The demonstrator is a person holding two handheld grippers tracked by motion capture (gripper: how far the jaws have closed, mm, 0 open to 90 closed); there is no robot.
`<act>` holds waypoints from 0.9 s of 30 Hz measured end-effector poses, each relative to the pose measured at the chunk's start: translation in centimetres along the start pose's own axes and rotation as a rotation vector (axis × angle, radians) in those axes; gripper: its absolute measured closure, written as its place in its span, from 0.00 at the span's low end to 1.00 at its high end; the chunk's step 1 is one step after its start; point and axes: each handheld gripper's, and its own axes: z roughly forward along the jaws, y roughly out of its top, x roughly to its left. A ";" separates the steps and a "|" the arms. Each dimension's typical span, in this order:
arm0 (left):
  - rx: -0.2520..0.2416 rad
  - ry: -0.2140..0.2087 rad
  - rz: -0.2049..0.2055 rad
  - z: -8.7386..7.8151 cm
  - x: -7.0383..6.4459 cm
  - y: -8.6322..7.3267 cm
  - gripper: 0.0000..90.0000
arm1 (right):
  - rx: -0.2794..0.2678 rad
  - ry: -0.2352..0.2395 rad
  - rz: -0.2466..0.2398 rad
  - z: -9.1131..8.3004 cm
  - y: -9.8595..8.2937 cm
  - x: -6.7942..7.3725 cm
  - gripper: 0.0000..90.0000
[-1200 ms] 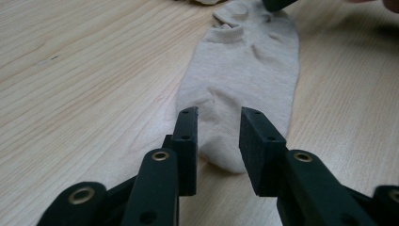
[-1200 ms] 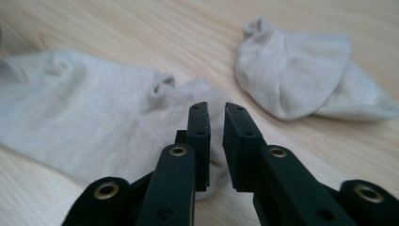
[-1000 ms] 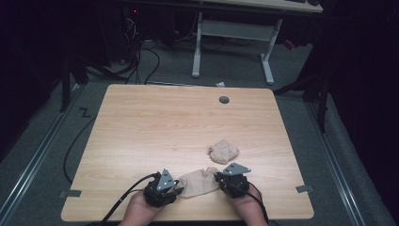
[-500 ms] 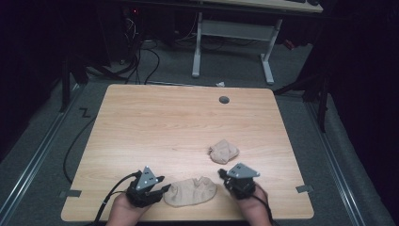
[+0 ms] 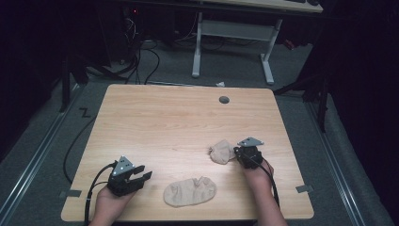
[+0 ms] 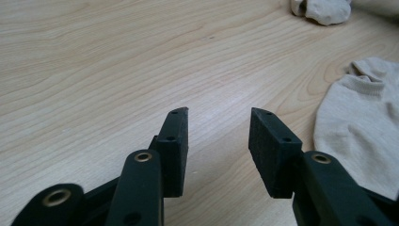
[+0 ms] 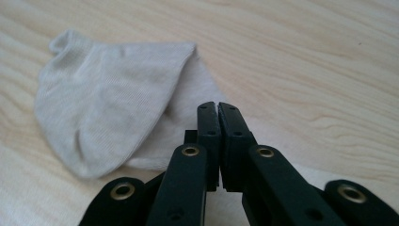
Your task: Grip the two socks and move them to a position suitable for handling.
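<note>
Beige crumpled cotton sock [image 5: 221, 151] sits at 3 o'clock on the light wood tabletop [image 5: 169, 122], right tool [image 5: 236, 156] clenched on its edge, left tool [image 5: 139, 178] released beside the flat beige sock [image 5: 190, 191]: lift slowly, keep the pinch on fabric.

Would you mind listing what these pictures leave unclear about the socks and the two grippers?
- Right gripper, right gripper view: jaws pressed together over the bunched sock; whether fabric is pinched between them is hidden by the jaws.
- Flat sock, left gripper view: cut off by the right edge.
- Left gripper, high view: the hand beneath is cut off by the bottom edge.
</note>
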 end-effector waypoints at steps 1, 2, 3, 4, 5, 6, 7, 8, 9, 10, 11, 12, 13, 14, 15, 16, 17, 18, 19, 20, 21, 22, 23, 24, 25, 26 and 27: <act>0.004 -0.003 0.008 0.1 -0.2 0.0 0.64 | 0.004 0.002 -0.011 -0.1 -0.2 0.3 0.98; 0.004 -0.002 0.015 0.1 -0.3 0.1 0.64 | 0.009 0.013 -0.016 -0.3 -0.4 0.6 0.98; 0.008 -0.003 0.022 0.1 -0.4 0.1 0.64 | 0.013 0.027 -0.019 -0.5 -0.6 1.0 0.98; 0.006 -0.004 0.023 0.2 -0.5 0.1 0.64 | 0.017 0.044 -0.026 -0.7 -0.9 1.5 0.98; 0.006 -0.004 0.024 0.2 -0.6 0.1 0.64 | 0.012 0.061 -0.036 -0.9 -1.1 2.1 0.97; 0.006 -0.003 0.024 0.2 -0.6 0.2 0.64 | 0.008 0.096 -0.043 -1.3 -1.3 2.8 0.96; 0.004 -0.003 0.025 0.2 -0.6 0.2 0.64 | 0.005 0.118 -0.045 -1.4 -1.3 3.3 0.96; 0.002 -0.005 0.024 0.3 -0.7 0.3 0.64 | 0.004 0.147 -0.044 -1.5 -1.3 4.0 0.96; 0.001 -0.006 0.023 0.3 -0.7 0.3 0.64 | 0.001 0.192 -0.062 -1.5 -1.1 5.1 0.95; 0.000 -0.007 0.022 0.3 -0.7 0.3 0.64 | -0.001 0.214 -0.092 -1.5 -0.9 6.1 0.94; 0.003 -0.010 0.028 0.4 -0.7 0.4 0.64 | -0.004 0.223 -0.114 -1.6 -0.8 6.8 0.93; 0.002 -0.011 0.028 0.4 -0.8 0.4 0.64 | -0.014 0.235 -0.132 -1.8 -0.4 7.6 0.92; 0.004 -0.013 0.031 0.4 -0.8 0.4 0.64 | -0.054 0.227 -0.127 -2.5 0.1 7.7 0.91; 0.004 -0.014 0.035 0.4 -0.8 0.4 0.64 | -0.076 0.209 -0.118 -2.8 0.2 7.4 0.91; 0.004 -0.014 0.037 0.4 -0.9 0.4 0.64 | -0.076 0.209 -0.118 -2.8 0.2 7.4 0.91; 0.005 -0.014 0.039 0.4 -0.8 0.4 0.64 | -0.091 0.183 -0.107 -3.1 0.2 6.9 0.90; 0.005 -0.014 0.040 0.4 -0.8 0.4 0.64 | -0.096 0.150 -0.094 -3.2 0.2 6.3 0.89; 0.005 -0.012 0.041 0.4 -0.8 0.4 0.64 | -0.094 0.127 -0.077 -3.3 0.0 5.6 0.88; 0.004 -0.011 0.040 0.4 -0.8 0.4 0.64 | -0.090 0.120 -0.060 -3.4 -0.2 4.9 0.87; 0.005 -0.011 0.042 0.4 -0.7 0.4 0.64 | -0.085 0.119 -0.049 -3.4 -0.5 4.4 0.86; 0.007 -0.012 0.041 0.4 -0.7 0.4 0.63 | -0.073 0.115 -0.039 -3.5 -0.8 4.0 0.84; 0.008 -0.011 0.041 0.3 -0.7 0.4 0.63 | -0.060 0.112 -0.048 -3.5 -1.1 3.8 0.83; 0.005 -0.011 0.038 0.3 -0.7 0.3 0.63 | -0.053 0.114 -0.055 -3.6 -1.3 3.8 0.84; 0.003 -0.011 0.038 0.3 -0.8 0.3 0.63 | -0.052 0.125 -0.059 -3.7 -1.5 3.8 0.85; 0.004 -0.011 0.040 0.2 -0.8 0.3 0.63 | -0.044 0.147 -0.057 -3.8 -1.7 3.9 0.85; 0.003 -0.011 0.041 0.2 -0.8 0.3 0.63 | -0.037 0.157 -0.050 -3.9 -1.9 4.1 0.86; 0.002 -0.011 0.041 0.2 -0.8 0.3 0.63 | -0.032 0.167 -0.046 -3.9 -2.0 4.3 0.87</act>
